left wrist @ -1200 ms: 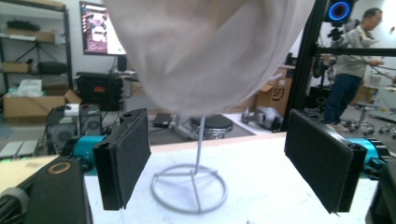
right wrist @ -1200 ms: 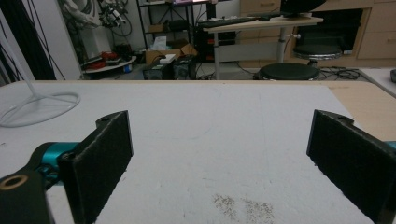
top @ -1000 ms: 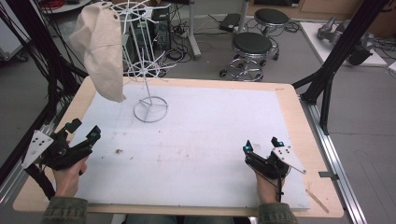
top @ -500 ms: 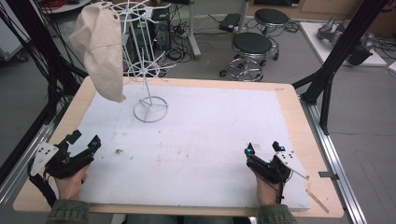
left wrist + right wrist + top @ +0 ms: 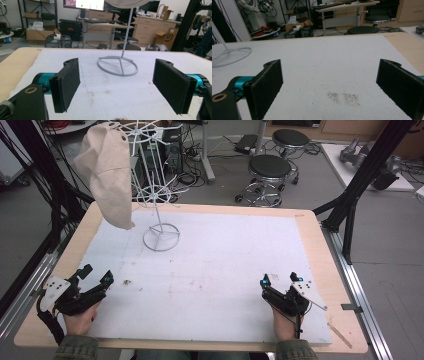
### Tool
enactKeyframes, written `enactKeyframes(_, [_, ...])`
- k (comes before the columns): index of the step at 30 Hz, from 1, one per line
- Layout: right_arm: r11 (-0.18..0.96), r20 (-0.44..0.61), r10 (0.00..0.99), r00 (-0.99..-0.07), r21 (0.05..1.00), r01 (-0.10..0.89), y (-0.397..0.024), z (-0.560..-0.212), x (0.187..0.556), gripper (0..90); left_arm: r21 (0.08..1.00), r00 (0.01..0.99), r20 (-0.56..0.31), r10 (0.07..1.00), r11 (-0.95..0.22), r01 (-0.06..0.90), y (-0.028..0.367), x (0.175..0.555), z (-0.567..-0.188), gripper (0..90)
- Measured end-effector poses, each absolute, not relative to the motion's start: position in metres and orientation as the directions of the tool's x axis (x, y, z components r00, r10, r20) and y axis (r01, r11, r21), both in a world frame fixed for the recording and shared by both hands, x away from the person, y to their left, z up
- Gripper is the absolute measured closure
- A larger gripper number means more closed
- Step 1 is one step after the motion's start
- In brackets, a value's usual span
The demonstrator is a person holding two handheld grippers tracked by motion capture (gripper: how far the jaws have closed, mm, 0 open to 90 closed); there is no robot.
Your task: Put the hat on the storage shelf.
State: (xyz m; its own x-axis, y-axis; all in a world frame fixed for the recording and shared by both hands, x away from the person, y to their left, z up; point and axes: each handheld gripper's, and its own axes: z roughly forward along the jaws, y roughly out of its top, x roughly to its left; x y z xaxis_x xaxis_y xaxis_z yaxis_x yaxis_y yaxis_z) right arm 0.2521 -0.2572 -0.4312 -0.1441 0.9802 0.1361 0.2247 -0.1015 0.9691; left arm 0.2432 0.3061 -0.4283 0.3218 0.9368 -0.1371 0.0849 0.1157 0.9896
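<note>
Left tool [image 5: 95,276] rests at the bench's [image 5: 320,250] 8 o'clock corner, jaws spread wide, nothing between them. Right tool [image 5: 280,281] sits at 5 o'clock, jaws likewise apart and empty. The cream hat [image 5: 107,175] hangs on the white wire stand [image 5: 159,227] at 11 o'clock, well apart from both tools. The stand's ring base [image 5: 117,65] lies straight ahead of the left tool.

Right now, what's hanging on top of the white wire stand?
A cream cap hangs on the wire stand, draped over its upper left side above the white mat. The cap covers the wire arm beneath it, so how it is hooked on cannot be seen.
</note>
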Motion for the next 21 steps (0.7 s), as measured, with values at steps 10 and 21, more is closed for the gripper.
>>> enactKeyframes(10, [-0.097,0.137,0.979,-0.153,0.965,0.243,-0.2566,-0.4326,0.2545,5.9,0.989,0.316,-0.141,0.938,0.121,0.082,0.3074,0.2425,-0.4289,22.8])
enactKeyframes(21, [-0.092,0.133,0.979,-0.157,0.965,0.244,-0.2569,-0.4329,0.2555,5.9,0.989,0.324,-0.141,0.935,0.121,0.081,0.3063,0.2431,-0.4290,22.8])
